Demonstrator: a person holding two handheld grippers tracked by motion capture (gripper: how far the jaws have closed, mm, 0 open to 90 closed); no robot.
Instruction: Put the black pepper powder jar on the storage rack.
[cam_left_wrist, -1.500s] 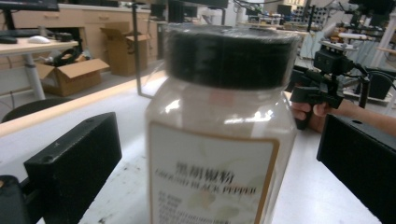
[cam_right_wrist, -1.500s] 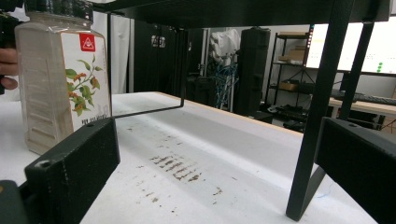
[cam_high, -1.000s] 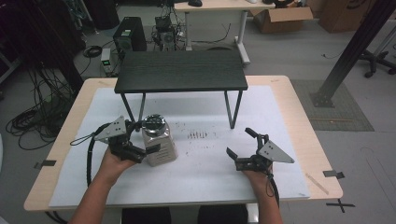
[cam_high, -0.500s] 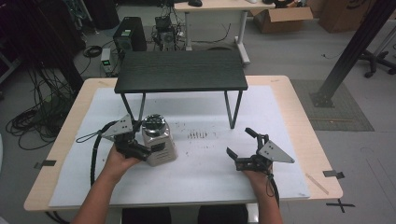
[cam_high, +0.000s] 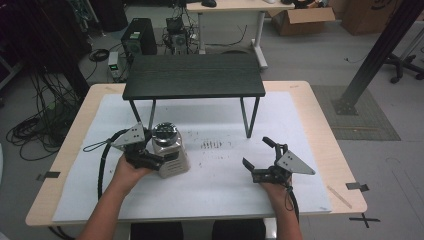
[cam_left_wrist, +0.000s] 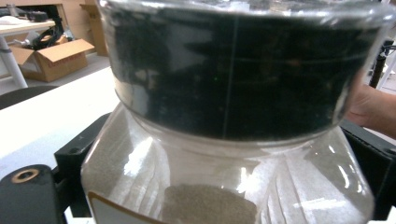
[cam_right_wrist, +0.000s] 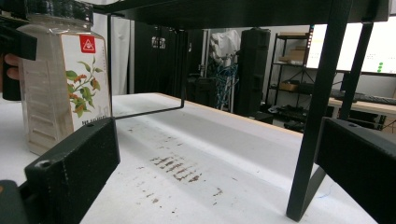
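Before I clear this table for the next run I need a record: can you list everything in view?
jar: one, clear with a black lid and a plant label, on the sheet's left part, between the left gripper's jaws
small table: one, black, standing on the far half of the sheet
sheet: one, white, covering the wooden table top
marks: a cluster, dark, mid-sheet in front of the small table
cardboard box: one, brown, on the floor beyond
left gripper: one, black, jaws just closing around the jar
right gripper: one, black, open, resting on the sheet's right part
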